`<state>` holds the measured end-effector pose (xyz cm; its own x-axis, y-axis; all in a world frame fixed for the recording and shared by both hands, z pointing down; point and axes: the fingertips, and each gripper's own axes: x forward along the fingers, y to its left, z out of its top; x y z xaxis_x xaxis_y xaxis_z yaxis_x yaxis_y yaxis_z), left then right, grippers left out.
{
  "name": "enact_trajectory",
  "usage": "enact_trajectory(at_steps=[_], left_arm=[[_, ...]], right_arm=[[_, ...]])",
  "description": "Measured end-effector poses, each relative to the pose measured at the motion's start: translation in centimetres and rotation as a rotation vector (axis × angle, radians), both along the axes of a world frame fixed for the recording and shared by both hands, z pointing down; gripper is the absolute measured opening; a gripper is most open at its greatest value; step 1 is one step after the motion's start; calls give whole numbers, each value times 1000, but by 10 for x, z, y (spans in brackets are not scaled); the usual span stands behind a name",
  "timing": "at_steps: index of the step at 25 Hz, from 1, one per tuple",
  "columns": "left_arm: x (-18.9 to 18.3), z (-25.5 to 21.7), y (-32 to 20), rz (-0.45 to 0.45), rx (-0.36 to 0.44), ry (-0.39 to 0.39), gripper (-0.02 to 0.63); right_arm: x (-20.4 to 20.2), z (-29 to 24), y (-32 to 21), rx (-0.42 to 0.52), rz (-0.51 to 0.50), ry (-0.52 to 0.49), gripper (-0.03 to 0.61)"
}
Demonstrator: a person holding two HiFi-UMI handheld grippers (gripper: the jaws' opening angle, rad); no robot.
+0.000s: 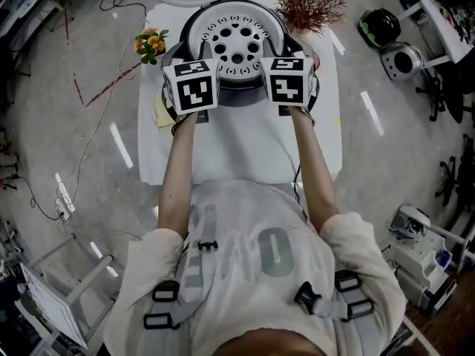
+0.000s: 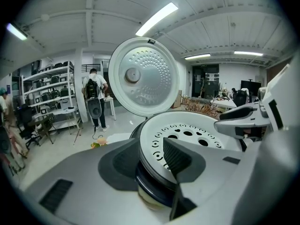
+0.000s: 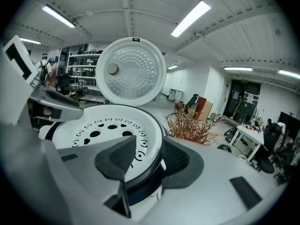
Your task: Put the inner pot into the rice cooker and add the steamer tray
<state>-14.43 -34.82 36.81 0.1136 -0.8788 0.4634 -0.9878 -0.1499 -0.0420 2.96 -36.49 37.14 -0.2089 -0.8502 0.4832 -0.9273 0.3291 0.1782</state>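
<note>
I see one cooker (image 1: 239, 96) at the counter's (image 1: 237, 154) 12 o'clock end, its one lid (image 2: 143, 76) raised. One tray (image 1: 236, 47) sits in its mouth. My two tools straddle the tray's rim, the left tool (image 2: 150, 161) at its 8 o'clock and the right tool (image 3: 145, 161) at its 4 o'clock. Both are open, with the pads loose about the rim. Two plants flank the cooker: flowers (image 1: 151, 44) at 10 o'clock and a dry bush (image 1: 308, 2) at 1 o'clock.

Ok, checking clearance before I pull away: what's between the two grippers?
The steamer tray, seated in the rice cooker, fills the stretch between left gripper and right gripper; the head view shows it.
</note>
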Motion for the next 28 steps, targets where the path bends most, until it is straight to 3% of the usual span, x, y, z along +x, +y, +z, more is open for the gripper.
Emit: enact_trajectory(at_steps=[11, 15, 18, 23, 28], left_arm=[[-4, 0, 0, 3, -9, 27, 140], [-12, -18, -4, -9, 28, 31, 140], [-14, -47, 0, -13, 102, 36, 140], [-13, -114, 23, -8, 290, 55, 140], [0, -158, 61, 20, 450, 55, 138]], right_arm=[[-1, -4, -1, -6, -4, -36, 178], [1, -28, -6, 43, -6, -64, 176], [1, -55, 0, 104, -31, -98, 176], [-9, -111, 24, 264, -123, -179, 176], [-10, -148, 57, 393, -171, -200, 156]])
